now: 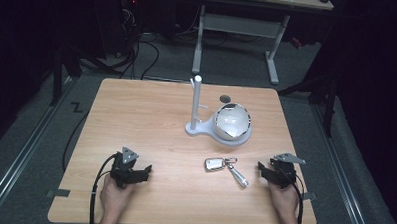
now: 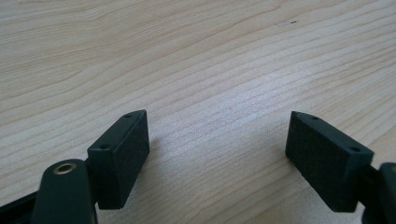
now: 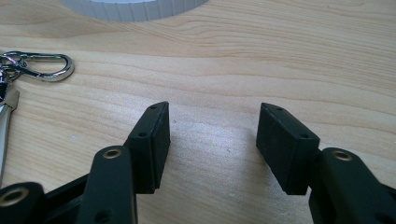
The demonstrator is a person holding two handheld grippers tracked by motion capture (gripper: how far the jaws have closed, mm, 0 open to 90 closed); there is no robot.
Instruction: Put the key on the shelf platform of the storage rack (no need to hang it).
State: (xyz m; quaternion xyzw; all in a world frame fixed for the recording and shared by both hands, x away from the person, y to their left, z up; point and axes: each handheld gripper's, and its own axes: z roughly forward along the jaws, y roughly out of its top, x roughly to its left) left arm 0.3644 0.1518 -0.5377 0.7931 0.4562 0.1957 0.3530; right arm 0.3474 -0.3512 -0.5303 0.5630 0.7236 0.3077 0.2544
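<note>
Wooden worktop [image 1: 151, 120] lies bare between your left gripper's [image 2: 217, 140] wide jaws and your right gripper's [image 3: 212, 140] wide jaws, whose view cuts off the key ring [image 3: 28, 65] at its edge.

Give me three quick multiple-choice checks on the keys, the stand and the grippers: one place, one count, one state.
1. Where do the keys lie on the table?
A. hung on the stand's post
B. flat on the wood, nearer the right gripper
C. between the left gripper's jaws

2. How many posts rise from the white stand?
A. one
B. two
C. three

3. How do the right gripper's jaws stand?
A. shut on the keys
B. shut on nothing
C. open, with bare wood between them

Answers: 
1 B, the high view shows them flat on the wood, close to the right gripper and far from the left gripper. 
2 A, a single post stands beside the shiny ball. 
3 C, the right gripper view shows a gap with only table in it.
</note>
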